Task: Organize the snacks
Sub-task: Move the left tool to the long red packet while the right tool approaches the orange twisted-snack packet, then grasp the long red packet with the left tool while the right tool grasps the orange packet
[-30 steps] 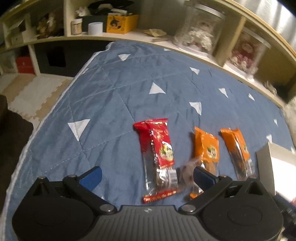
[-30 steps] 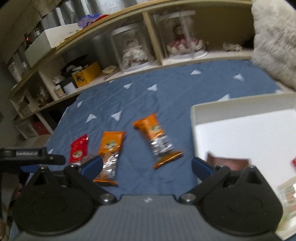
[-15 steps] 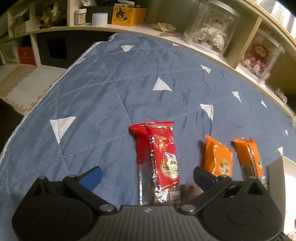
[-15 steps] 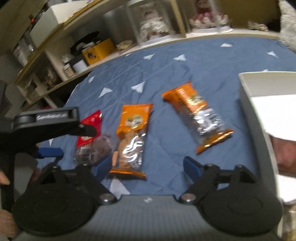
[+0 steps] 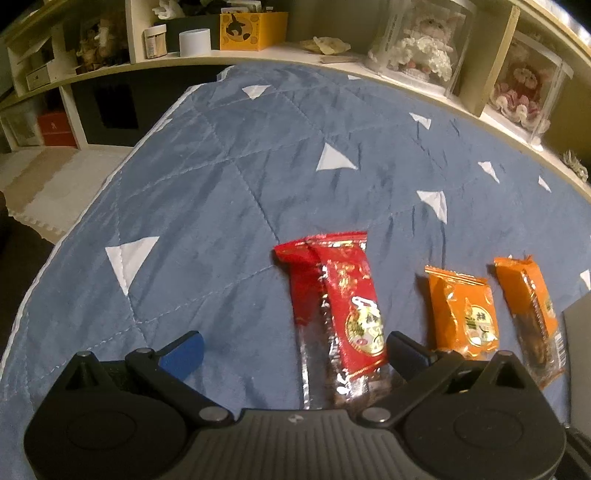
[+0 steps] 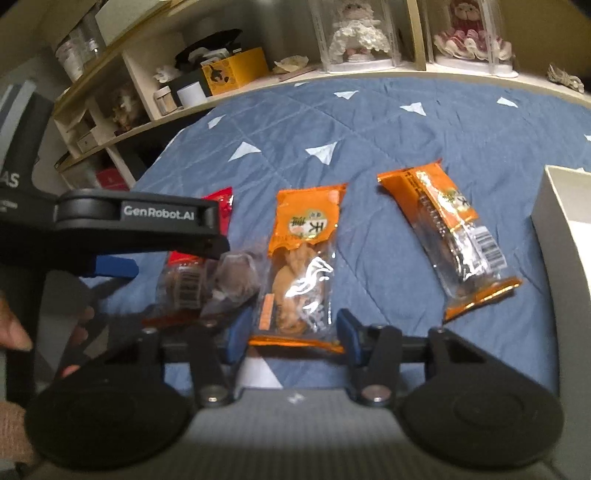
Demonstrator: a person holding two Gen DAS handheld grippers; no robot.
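Observation:
Two red snack packets lie overlapping on the blue quilt. My left gripper stands open around their near end, and the right finger almost touches them. In the right wrist view an orange packet lies between the pads of my right gripper. Those jaws are closing, with the pads just outside the packet's near edges. A second orange packet lies to its right. A finger of the left gripper hangs over the red packets. Beside them lies a small brownish packet.
A white box stands at the right edge of the quilt. Wooden shelves with clear doll cases, a yellow box and jars curve along the far side. A hand holds the left gripper. The floor drops away left of the quilt.
My right gripper has swung left, away from the white box, to the middle orange packet, and its jaws have narrowed. My left gripper has come down closer over the red packets.

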